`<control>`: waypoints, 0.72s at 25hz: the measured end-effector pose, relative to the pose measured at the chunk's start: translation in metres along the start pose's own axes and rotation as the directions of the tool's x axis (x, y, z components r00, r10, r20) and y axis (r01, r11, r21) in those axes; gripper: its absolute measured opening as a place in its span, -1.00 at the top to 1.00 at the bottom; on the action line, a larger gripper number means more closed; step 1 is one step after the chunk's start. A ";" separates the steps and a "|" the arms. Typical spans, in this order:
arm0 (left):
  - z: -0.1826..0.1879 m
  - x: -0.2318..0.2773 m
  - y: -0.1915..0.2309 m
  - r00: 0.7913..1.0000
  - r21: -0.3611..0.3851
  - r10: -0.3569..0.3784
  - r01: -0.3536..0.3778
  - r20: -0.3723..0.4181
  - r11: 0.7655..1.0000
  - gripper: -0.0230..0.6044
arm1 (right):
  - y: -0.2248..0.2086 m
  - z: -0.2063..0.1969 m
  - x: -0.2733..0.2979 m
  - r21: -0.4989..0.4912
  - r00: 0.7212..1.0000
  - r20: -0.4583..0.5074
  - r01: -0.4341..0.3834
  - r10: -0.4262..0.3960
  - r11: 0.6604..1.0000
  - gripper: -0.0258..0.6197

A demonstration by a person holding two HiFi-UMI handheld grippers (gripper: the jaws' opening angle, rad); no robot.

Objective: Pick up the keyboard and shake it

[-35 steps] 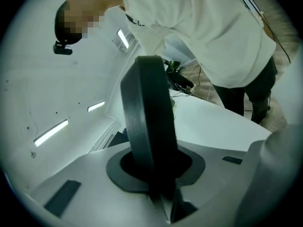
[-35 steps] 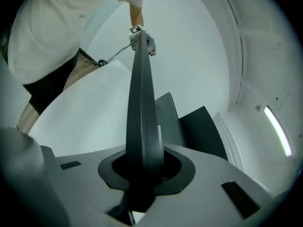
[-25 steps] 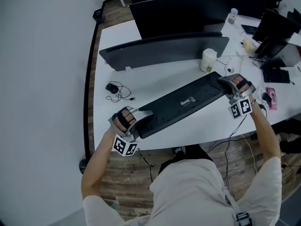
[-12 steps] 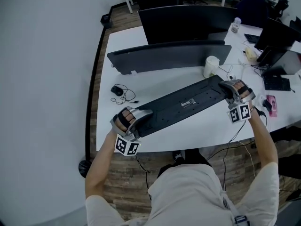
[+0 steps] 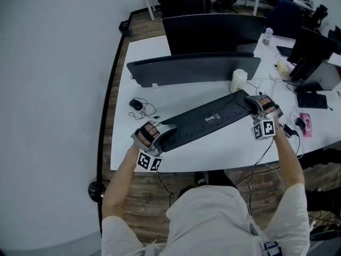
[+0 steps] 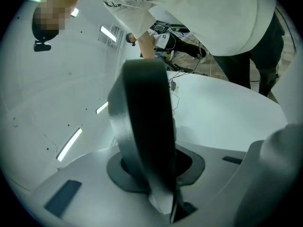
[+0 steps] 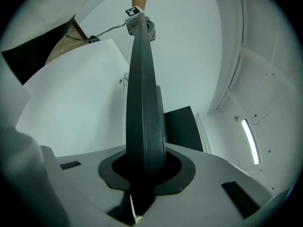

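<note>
Keyboard [image 5: 205,120] held at both ends over the white surface [image 5: 224,149].
Left gripper [image 5: 161,136] jaws clamp its 8 o'clock end and right gripper [image 5: 251,103] jaws its 2 o'clock end; the underside faces up.

From above, I see my left gripper [image 5: 162,133] and right gripper [image 5: 251,103] gripping opposite ends of a black keyboard [image 5: 205,122]. It slants across the white bench [image 5: 229,149], underside facing up.

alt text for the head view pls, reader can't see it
A person holds a black keyboard, underside up, over a white desk, with the left gripper shut on one end and the right gripper on the other. Dark monitors and a white cup stand behind it.
</note>
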State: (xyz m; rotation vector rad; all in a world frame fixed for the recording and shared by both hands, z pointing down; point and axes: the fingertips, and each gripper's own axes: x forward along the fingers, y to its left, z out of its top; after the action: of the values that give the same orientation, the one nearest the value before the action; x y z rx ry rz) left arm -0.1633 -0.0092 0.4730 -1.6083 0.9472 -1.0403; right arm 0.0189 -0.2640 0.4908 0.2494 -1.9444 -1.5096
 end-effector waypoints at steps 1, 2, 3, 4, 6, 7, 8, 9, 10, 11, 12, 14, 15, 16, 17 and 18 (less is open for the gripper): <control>0.002 0.000 -0.004 1.000 -0.001 -0.001 0.001 0.000 1.000 0.63 | 0.004 0.000 -0.001 -0.005 1.000 -0.004 -0.007 0.007 1.000 0.62; 0.004 0.000 -0.007 1.000 -0.003 -0.004 0.004 0.001 1.000 0.63 | 0.006 0.001 -0.003 -0.013 1.000 -0.004 -0.015 0.015 1.000 0.62; 0.005 -0.002 -0.010 1.000 -0.004 -0.008 0.008 0.002 1.000 0.63 | 0.010 0.002 -0.004 -0.020 1.000 -0.002 -0.023 0.023 1.000 0.62; 0.006 -0.004 -0.012 1.000 -0.003 -0.011 0.011 0.002 1.000 0.63 | 0.013 0.003 -0.004 -0.025 1.000 0.000 -0.028 0.028 0.999 0.62; 0.005 -0.006 -0.014 1.000 0.002 -0.014 0.014 0.002 1.000 0.63 | 0.020 0.002 -0.003 -0.032 0.999 0.007 -0.032 0.032 0.999 0.62; 0.005 -0.007 -0.014 1.000 0.003 -0.013 0.013 0.001 1.000 0.63 | 0.020 0.002 -0.002 -0.036 0.999 0.008 -0.033 0.033 0.999 0.62; 0.005 -0.007 -0.013 1.000 0.004 -0.011 0.011 -0.001 1.000 0.63 | 0.018 0.004 -0.003 -0.038 0.999 0.007 -0.033 0.033 0.999 0.62; 0.004 -0.007 -0.013 1.000 0.004 -0.008 0.008 -0.002 1.000 0.63 | 0.014 0.006 -0.003 -0.041 0.999 0.009 -0.031 0.031 0.999 0.62; 0.004 -0.007 -0.013 1.000 0.003 -0.005 0.005 -0.004 1.000 0.63 | 0.011 0.008 -0.003 -0.047 1.000 0.011 -0.028 0.029 0.999 0.62; 0.004 -0.007 -0.012 1.000 0.002 -0.004 0.004 -0.006 1.000 0.63 | 0.010 0.008 -0.002 -0.050 1.000 0.014 -0.025 0.026 0.998 0.62; 0.003 -0.007 -0.012 1.000 0.001 -0.004 0.004 -0.008 1.000 0.63 | 0.009 0.008 -0.001 -0.050 1.000 0.016 -0.022 0.023 0.998 0.62; 0.001 -0.008 -0.011 1.000 0.000 -0.001 0.001 -0.013 1.000 0.63 | 0.008 0.007 0.001 -0.058 1.000 0.017 -0.018 0.019 0.998 0.62; 0.001 -0.007 -0.011 1.000 -0.001 0.003 -0.003 -0.014 1.000 0.63 | 0.007 0.007 0.001 -0.067 1.000 0.016 -0.018 0.019 0.998 0.62; 0.002 -0.006 -0.010 1.000 -0.001 0.008 -0.008 -0.014 1.000 0.63 | 0.004 0.006 0.000 -0.074 1.000 0.013 -0.018 0.019 0.997 0.62; 0.002 -0.003 -0.009 1.000 0.000 0.015 -0.015 -0.013 1.000 0.63 | 0.001 0.004 0.000 -0.076 1.000 0.010 -0.015 0.016 0.997 0.62; 0.002 -0.001 -0.006 1.000 0.001 0.022 -0.022 -0.012 1.000 0.63 | -0.003 0.001 0.000 -0.076 1.000 0.007 -0.009 0.010 0.997 0.62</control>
State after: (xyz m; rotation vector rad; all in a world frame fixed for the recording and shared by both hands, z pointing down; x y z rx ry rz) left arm -0.1612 -0.0063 0.4786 -1.5894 0.9699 -1.0366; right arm 0.0174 -0.2638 0.4882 0.2014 -1.8871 -1.5761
